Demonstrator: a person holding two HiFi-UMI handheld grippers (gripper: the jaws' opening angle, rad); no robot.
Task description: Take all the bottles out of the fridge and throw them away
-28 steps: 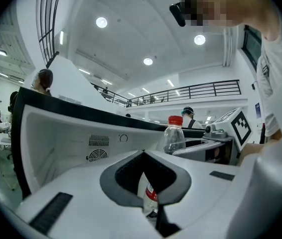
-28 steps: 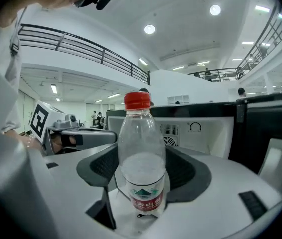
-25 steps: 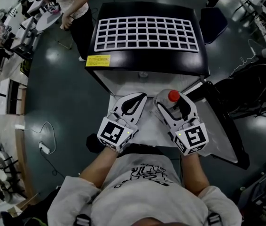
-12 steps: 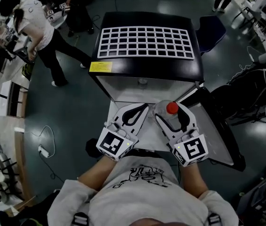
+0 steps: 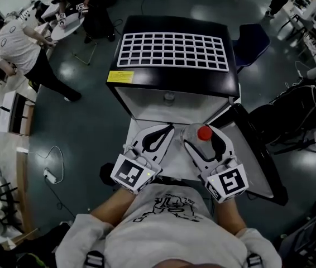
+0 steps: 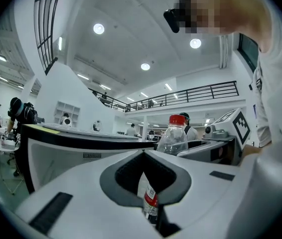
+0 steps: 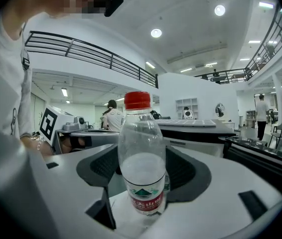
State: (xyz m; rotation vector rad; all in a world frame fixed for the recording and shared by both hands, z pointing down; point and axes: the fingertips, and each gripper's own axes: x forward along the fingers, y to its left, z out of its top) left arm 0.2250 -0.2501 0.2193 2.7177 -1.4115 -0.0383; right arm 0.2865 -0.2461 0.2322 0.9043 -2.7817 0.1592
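A clear plastic bottle [image 5: 204, 134] with a red cap and red label stands upright between the jaws of my right gripper [image 5: 204, 136], which is shut on its lower body [image 7: 142, 153]. It hangs just in front of the open black fridge [image 5: 172, 82], whose door [image 5: 250, 149] swings out to the right. My left gripper [image 5: 167, 129] is beside it on the left, jaws shut with nothing held. In the left gripper view the held bottle [image 6: 175, 136] rises past the jaws, and a red label [image 6: 150, 202] shows through their gap.
The fridge top carries a white grid panel [image 5: 173, 50] and a yellow sticker [image 5: 119, 76]. A small round object [image 5: 169, 97] sits at the fridge opening. People stand at the far left [image 5: 18, 43]. A blue chair [image 5: 251, 39] and black bags [image 5: 303, 110] are on the right.
Both grippers have drawn back a little from the fridge toward my body, the right one carrying the bottle. The people at the upper left have walked on.
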